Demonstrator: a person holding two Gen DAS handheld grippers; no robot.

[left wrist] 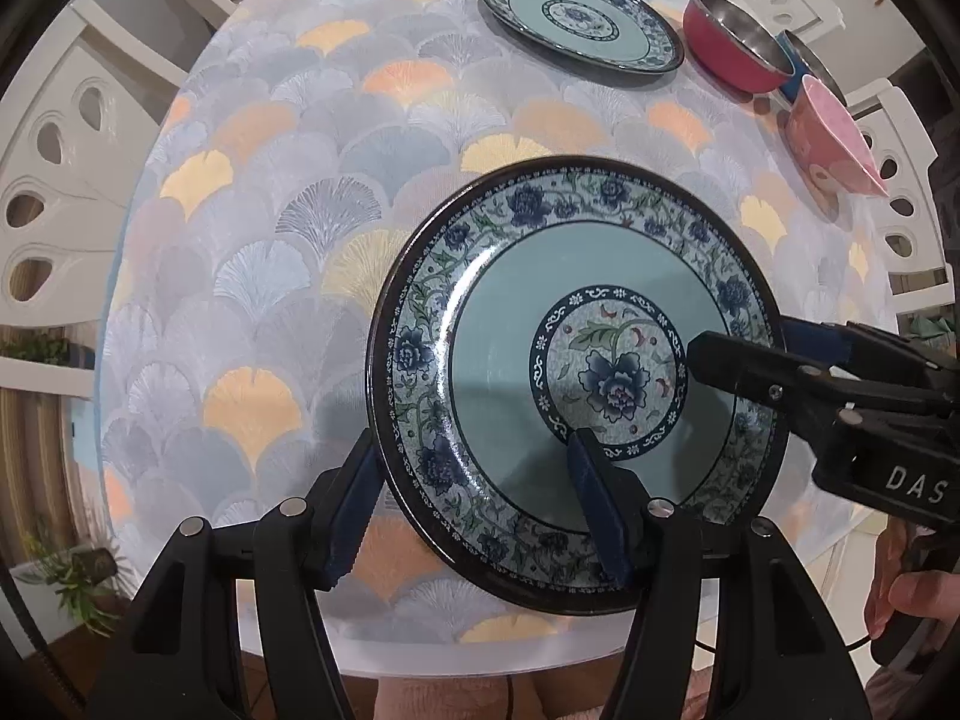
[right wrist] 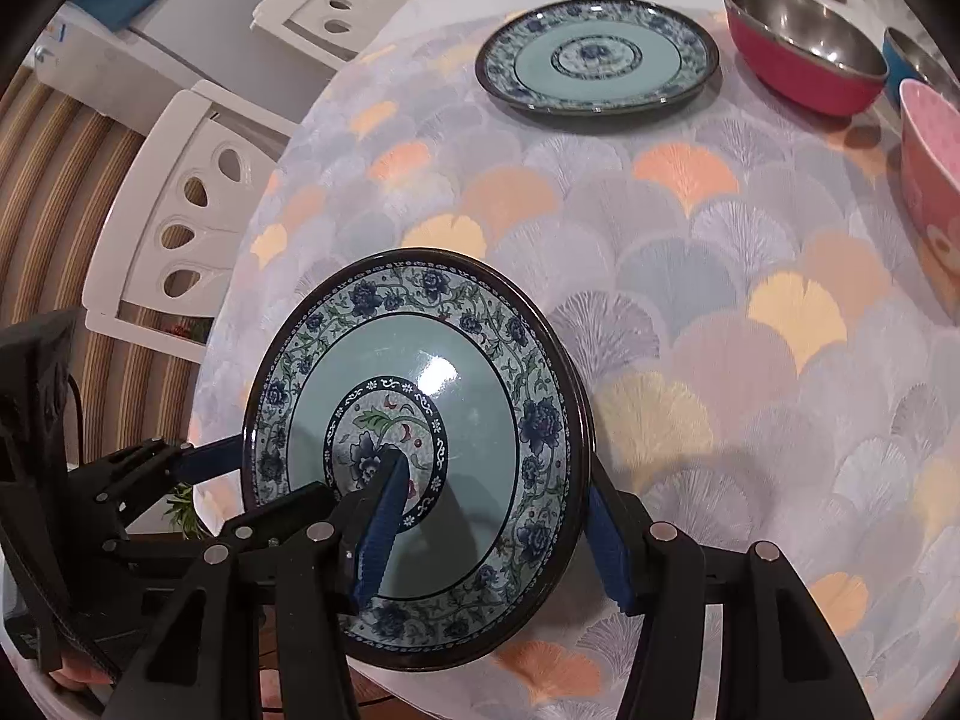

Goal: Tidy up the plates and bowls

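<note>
Blue-green floral plate (left wrist: 510,372) was held above the fan-pattern tablecloth (left wrist: 270,240) near the table's front edge, w/ both my claws clamped on its rim: left gripper (left wrist: 474,468) w/ one pad inside, one under, right gripper (right wrist: 492,480) likewise on the opposite side. A 2nd matching plate (right wrist: 597,57) lay flat at the far end, just beside a red steel-lined bowl (right wrist: 804,48), blue bowl (right wrist: 918,60) & pink bowl (right wrist: 930,180).

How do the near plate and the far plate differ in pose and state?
The near plate is gripped at opposite rims by the left tongs and right tongs; the far plate is untouched. The near plate looks tilted; the far plate lies flat on the table. Both share one blue floral pattern.
</note>
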